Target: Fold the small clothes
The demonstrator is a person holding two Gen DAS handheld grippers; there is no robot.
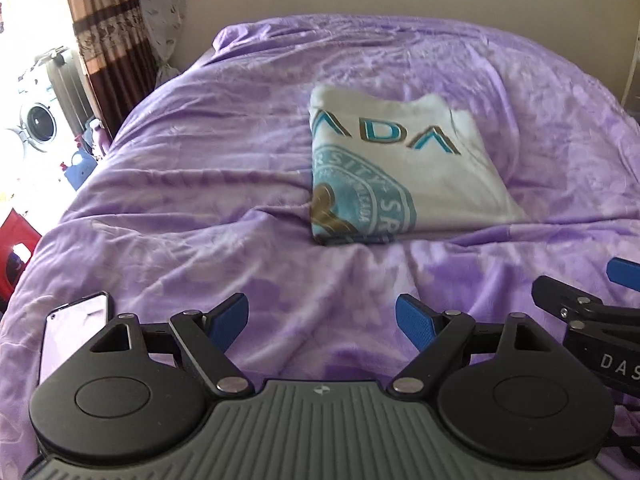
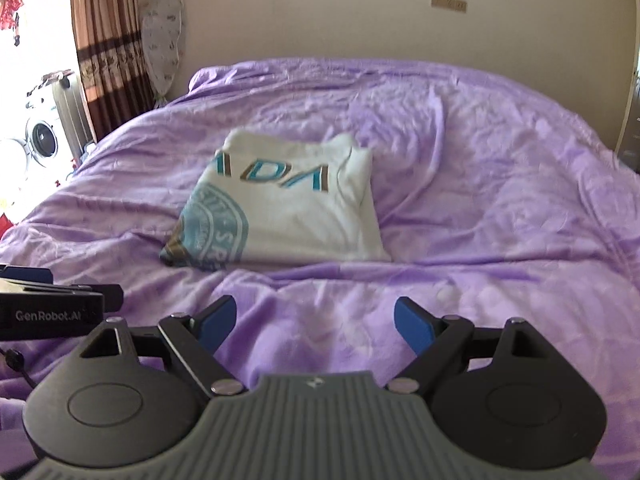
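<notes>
A white T-shirt (image 1: 404, 164) with teal and brown print lies folded into a compact rectangle on the purple bedspread (image 1: 240, 160). It also shows in the right wrist view (image 2: 288, 208). My left gripper (image 1: 322, 314) is open and empty, held above the bedspread in front of the shirt. My right gripper (image 2: 314, 318) is open and empty too, also short of the shirt. The right gripper's body shows at the right edge of the left wrist view (image 1: 592, 316). The left gripper's body shows at the left edge of the right wrist view (image 2: 52, 304).
A phone (image 1: 76, 328) lies on the bedspread by my left gripper. A brown curtain (image 1: 108, 28), a washing machine (image 1: 38, 124) and clutter stand left of the bed. A beige wall (image 2: 320, 12) is behind the bed.
</notes>
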